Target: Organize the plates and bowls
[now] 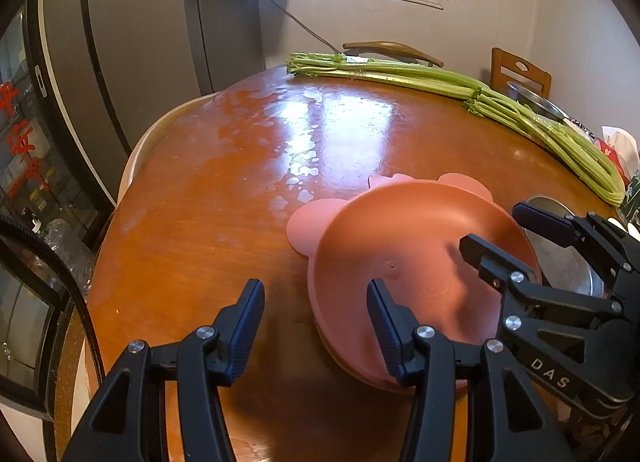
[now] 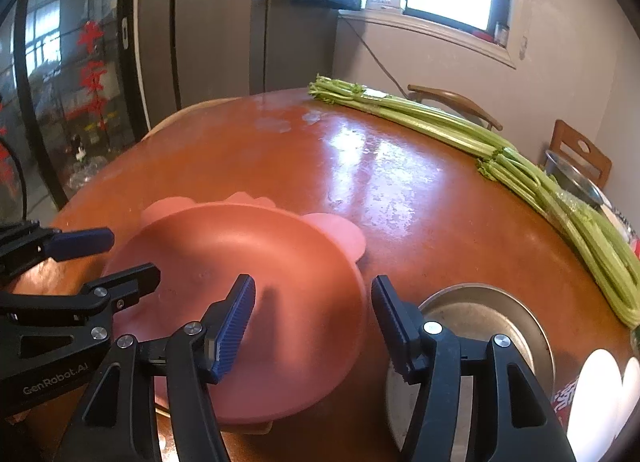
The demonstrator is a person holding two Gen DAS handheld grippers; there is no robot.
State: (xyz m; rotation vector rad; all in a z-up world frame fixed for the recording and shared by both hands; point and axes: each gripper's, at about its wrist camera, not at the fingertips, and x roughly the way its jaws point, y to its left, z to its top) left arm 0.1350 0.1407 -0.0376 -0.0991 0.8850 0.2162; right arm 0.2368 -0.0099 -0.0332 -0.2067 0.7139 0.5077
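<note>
Left gripper (image 1: 316, 326): my jaws part-open, nothing between the pads; right finger (image 1: 386, 336) sits over the near-left rim of the pink plate, left finger over bare table.
Right gripper (image 2: 314, 326): my jaws apart, pads pressing on nothing; the pink plate's right rim lies between the fingers, left finger (image 2: 234, 328) over the plate's inside, right finger toward the metal plate.
Pink plate (image 1: 400, 246): eared rim, lying on the table near me; a second pink eared piece peeks from under its far edge, so stacked, count unclear.
Metal plate (image 2: 480, 318): flat on the table, just right of the pink plate, edges close or touching, can't tell which.
Table (image 1: 224, 189): glossy wooden top with pale smudges.
Celery (image 1: 460, 89): long bunch lying along the far right edge of the table.
Metal bowl (image 2: 572, 175): behind the celery, partly hidden.
Chair (image 1: 520, 71): wooden, beyond the table.
</note>
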